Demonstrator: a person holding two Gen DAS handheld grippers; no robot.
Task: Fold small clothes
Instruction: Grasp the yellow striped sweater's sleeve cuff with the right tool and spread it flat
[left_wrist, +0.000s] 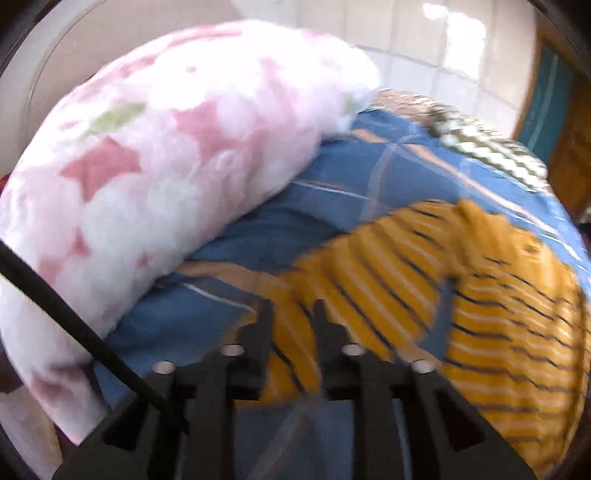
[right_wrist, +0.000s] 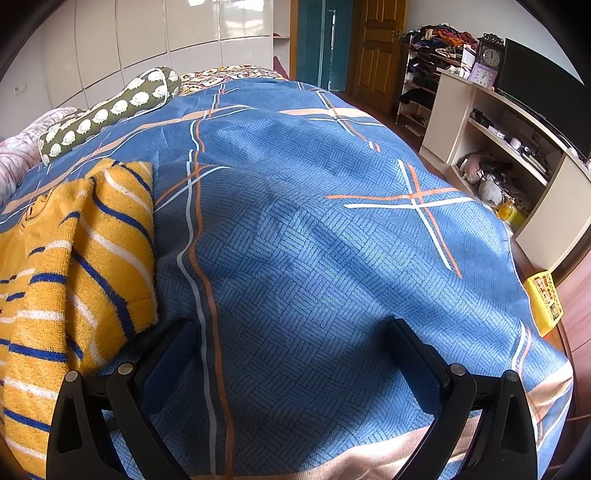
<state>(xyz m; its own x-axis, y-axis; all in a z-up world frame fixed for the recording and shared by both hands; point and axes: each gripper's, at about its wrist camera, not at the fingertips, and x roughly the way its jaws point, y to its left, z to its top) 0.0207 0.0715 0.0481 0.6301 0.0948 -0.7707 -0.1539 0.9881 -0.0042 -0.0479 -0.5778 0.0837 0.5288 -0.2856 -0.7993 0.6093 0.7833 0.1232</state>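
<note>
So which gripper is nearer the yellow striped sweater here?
Left. The left gripper has its narrowly parted fingers over the yellow striped sweater, apparently gripping a fold. The right gripper is wide open over the blue bedspread, the sweater off to its left.

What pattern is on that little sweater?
Mustard yellow sweater with blue and white stripes, clearest in the right wrist view.

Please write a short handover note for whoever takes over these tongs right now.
Left tongs: nearly shut around an edge of the yellow striped sweater; the blurred view does not show whether the pinch is firm.
Right tongs: open, empty, above the blue bedsheet.
The sweater lies on the sheet, beside the pink blanket, apparently partly folded.
Left: complete the fold and flatten it.
</note>
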